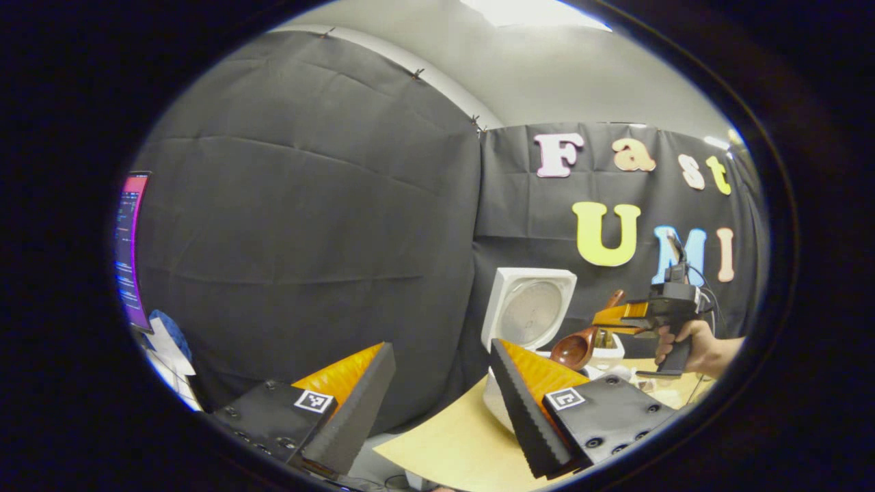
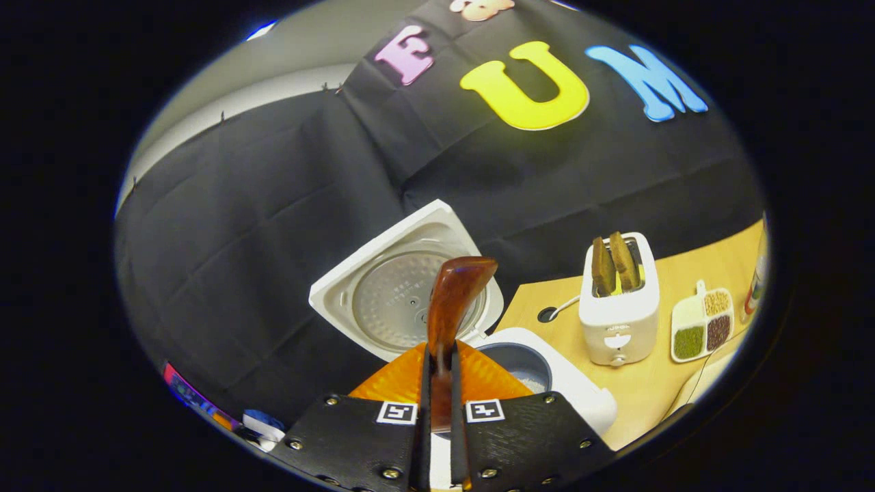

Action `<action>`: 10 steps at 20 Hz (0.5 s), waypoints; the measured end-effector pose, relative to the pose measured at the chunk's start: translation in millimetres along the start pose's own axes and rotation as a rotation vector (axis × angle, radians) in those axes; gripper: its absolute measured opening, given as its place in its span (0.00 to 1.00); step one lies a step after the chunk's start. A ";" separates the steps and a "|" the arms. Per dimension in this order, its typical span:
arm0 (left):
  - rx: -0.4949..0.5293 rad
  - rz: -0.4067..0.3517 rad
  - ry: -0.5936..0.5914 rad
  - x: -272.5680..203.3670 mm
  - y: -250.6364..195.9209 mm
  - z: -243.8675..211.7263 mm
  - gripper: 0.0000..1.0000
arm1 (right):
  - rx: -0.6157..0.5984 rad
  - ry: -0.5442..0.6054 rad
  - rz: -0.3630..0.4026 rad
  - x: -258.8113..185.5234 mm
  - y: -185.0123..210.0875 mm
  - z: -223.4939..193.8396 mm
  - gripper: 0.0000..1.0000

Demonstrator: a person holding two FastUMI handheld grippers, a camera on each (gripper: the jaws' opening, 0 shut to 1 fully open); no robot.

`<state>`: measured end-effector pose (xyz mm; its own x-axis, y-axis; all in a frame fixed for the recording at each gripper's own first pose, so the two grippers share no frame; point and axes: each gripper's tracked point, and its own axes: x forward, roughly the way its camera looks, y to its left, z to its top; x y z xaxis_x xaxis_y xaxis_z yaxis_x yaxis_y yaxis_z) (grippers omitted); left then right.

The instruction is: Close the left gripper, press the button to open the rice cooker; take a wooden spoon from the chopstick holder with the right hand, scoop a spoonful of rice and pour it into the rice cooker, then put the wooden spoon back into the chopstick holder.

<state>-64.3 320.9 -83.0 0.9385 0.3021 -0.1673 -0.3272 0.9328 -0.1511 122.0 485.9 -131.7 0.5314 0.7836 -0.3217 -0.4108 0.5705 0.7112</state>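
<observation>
Rice cooker point(image 2: 547, 383) open on bench point(image 2: 683, 287), lid point(image 2: 403, 287) upright; wooden spoon point(image 2: 451, 301) held above it.

Right gripper point(image 2: 441, 410): jaws clamped on spoon handle, bowl end raised in front of lid; in left gripper view, right gripper point(image 1: 618, 318) gripped by a hand point(image 1: 697, 345), spoon point(image 1: 577, 345) beside lid point(image 1: 530, 311). Left gripper point(image 1: 437, 389): jaws wide apart, nothing held, at bench point(image 1: 451, 444) edge near cooker. Toaster point(image 2: 618, 307) with bread slices and divided dish point(image 2: 701, 321) to cooker's right.
</observation>
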 end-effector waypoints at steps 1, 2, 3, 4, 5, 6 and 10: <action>-0.002 -0.011 -0.005 2.6 -7.6 1.3 0.99 | 0.020 -0.013 -0.003 -12.2 -7.2 6.0 0.11; -0.001 -0.022 -0.009 5.7 -15.8 4.0 0.97 | 0.036 -0.024 -0.006 -25.1 -10.3 11.6 0.11; 0.000 -0.035 -0.013 7.6 -23.4 6.3 0.99 | 0.049 -0.035 -0.011 -38.8 -15.1 17.1 0.12; 0.002 -0.047 -0.017 8.9 -31.8 9.0 0.97 | 0.065 -0.050 -0.016 -53.1 -20.7 23.8 0.11; 0.005 -0.062 -0.022 8.8 -44.0 10.8 0.97 | 0.078 -0.066 -0.023 -64.9 -28.0 31.1 0.12; 0.009 -0.076 -0.027 8.6 -55.8 14.1 0.97 | 0.089 -0.083 -0.033 -77.2 -38.5 37.8 0.12; 0.013 -0.133 -0.030 7.2 -96.6 16.2 0.95 | 0.099 -0.135 -0.090 -117.0 -71.5 59.5 0.12</action>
<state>-24.1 236.2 -53.8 0.9763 0.1816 -0.1175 -0.1988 0.9674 -0.1569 133.3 338.8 -107.7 0.6602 0.6866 -0.3046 -0.2855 0.6045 0.7437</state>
